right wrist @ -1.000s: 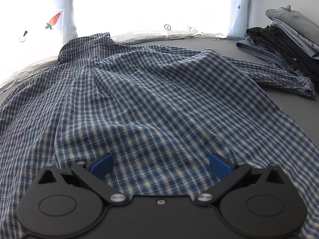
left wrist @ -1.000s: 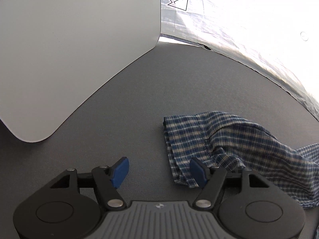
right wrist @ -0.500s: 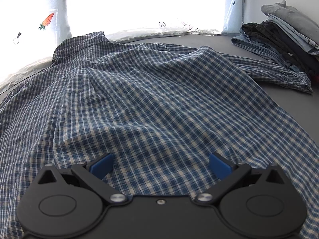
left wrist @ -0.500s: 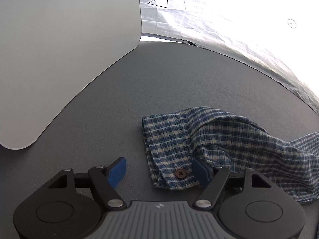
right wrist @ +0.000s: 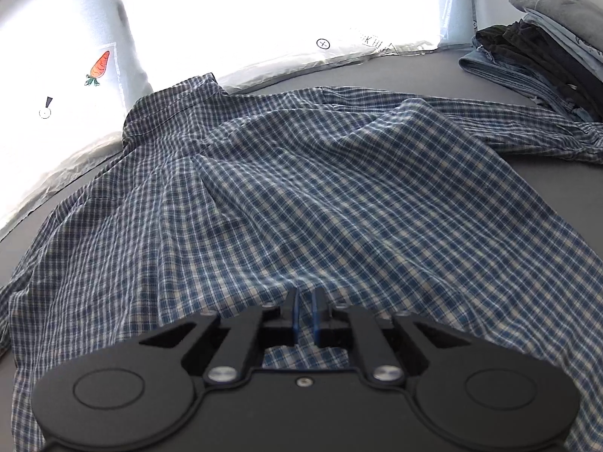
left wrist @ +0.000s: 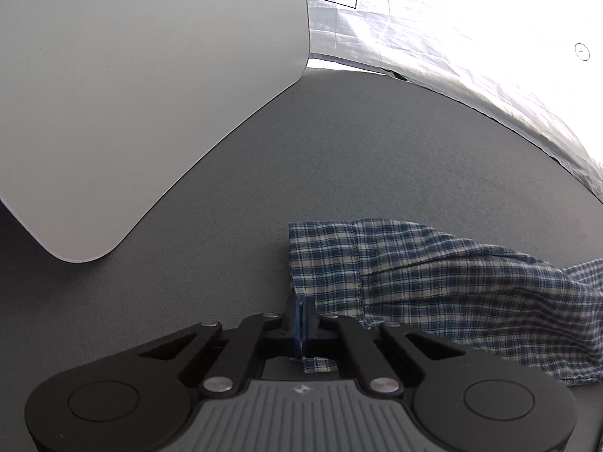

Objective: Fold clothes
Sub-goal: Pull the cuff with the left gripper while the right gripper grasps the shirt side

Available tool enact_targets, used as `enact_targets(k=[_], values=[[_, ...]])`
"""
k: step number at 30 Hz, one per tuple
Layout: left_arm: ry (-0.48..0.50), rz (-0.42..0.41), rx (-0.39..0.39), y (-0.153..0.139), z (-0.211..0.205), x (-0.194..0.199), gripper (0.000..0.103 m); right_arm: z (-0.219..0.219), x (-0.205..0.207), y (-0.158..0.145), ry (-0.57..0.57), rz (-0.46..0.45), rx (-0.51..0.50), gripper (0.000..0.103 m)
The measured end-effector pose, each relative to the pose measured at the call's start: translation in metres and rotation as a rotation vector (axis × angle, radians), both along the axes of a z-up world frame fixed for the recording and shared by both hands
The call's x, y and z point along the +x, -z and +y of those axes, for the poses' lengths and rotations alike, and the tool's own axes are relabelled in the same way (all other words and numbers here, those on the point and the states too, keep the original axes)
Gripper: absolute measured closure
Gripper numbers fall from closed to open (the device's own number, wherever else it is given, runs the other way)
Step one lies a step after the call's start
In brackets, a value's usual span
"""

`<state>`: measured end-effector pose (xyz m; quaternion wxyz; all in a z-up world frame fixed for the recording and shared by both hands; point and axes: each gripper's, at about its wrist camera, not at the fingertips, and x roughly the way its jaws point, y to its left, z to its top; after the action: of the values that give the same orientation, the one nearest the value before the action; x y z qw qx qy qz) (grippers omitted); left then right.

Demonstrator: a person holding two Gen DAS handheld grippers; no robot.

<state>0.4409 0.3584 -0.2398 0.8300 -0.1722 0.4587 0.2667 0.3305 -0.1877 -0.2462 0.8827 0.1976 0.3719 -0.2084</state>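
Note:
A blue and white checked shirt (right wrist: 301, 188) lies spread on the dark grey table, collar at the far left. Its sleeve cuff (left wrist: 324, 263) shows in the left wrist view, lying flat to the right of centre. My left gripper (left wrist: 300, 316) is shut on the near corner of that cuff; a scrap of checked cloth sticks out behind the pads. My right gripper (right wrist: 305, 312) is shut on a fold of the shirt's near hem, which bunches up between the blue pads.
A pile of folded dark and grey clothes (right wrist: 539, 56) sits at the far right of the table. A light grey board (left wrist: 132, 94) lies on the table to the left of the cuff. Bright white plastic sheeting (left wrist: 471, 37) runs along the far edge.
Both grippers were open and have closed. The left one shifted onto the cuff corner and gripped it; the right one pinched the shirt's near hem.

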Motion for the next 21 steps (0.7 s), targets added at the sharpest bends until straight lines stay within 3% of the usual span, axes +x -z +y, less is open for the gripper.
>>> enact_targets(k=[2,4,7,9,15,20,21], values=[[-0.027,-0.018,-0.062,-0.001,0.008,-0.014,0.102,0.000,0.012,-0.009,0.004,-0.054,0.136,0.097],[-0.052,-0.026,-0.097,0.000,0.012,-0.024,0.102,-0.003,0.027,-0.010,0.044,-0.144,0.434,0.097],[-0.086,0.000,-0.099,0.004,0.014,-0.032,0.103,0.007,0.055,0.014,0.130,-0.194,0.894,0.097],[-0.087,-0.005,-0.099,0.005,0.016,-0.036,0.103,0.031,0.081,0.029,0.140,-0.161,1.067,0.097],[-0.095,-0.059,-0.147,-0.006,0.025,-0.039,0.101,0.127,0.164,0.040,-0.069,-0.015,1.090,0.097],[-0.039,-0.089,-0.144,-0.015,0.025,-0.019,0.060,0.184,0.215,0.060,-0.094,0.079,1.133,0.097],[-0.022,-0.081,-0.135,-0.014,0.025,-0.012,0.058,0.194,0.224,0.062,-0.109,0.093,1.136,0.097]])
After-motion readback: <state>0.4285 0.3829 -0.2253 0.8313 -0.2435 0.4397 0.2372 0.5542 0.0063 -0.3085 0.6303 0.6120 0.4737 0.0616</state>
